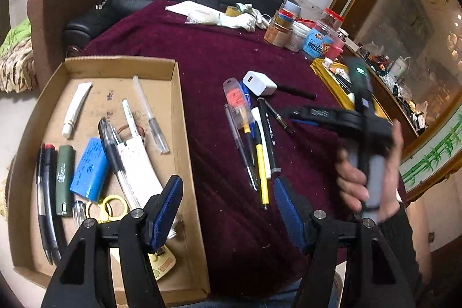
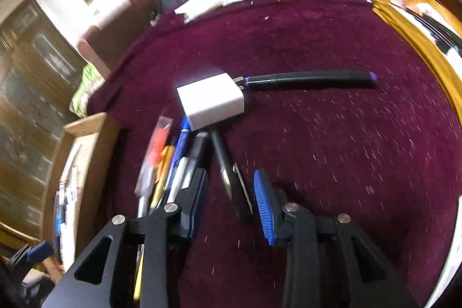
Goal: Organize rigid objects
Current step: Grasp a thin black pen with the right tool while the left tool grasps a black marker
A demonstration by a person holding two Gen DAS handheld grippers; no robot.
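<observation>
Two grippers, left (image 1: 228, 210) and right (image 2: 231, 201), fingers spread, empty; one charger (image 2: 213, 103); box (image 1: 184, 117) interior visible only from left.

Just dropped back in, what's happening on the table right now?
A person is sorting small items off the maroon cloth into the cardboard tray, which already holds pens, a blue box and a lighter. The right hand-held gripper is open and straddles a black pen in the loose pile beside the white charger, but has not closed on it. The left hand-held gripper is open and empty over the tray's right wall.
</observation>
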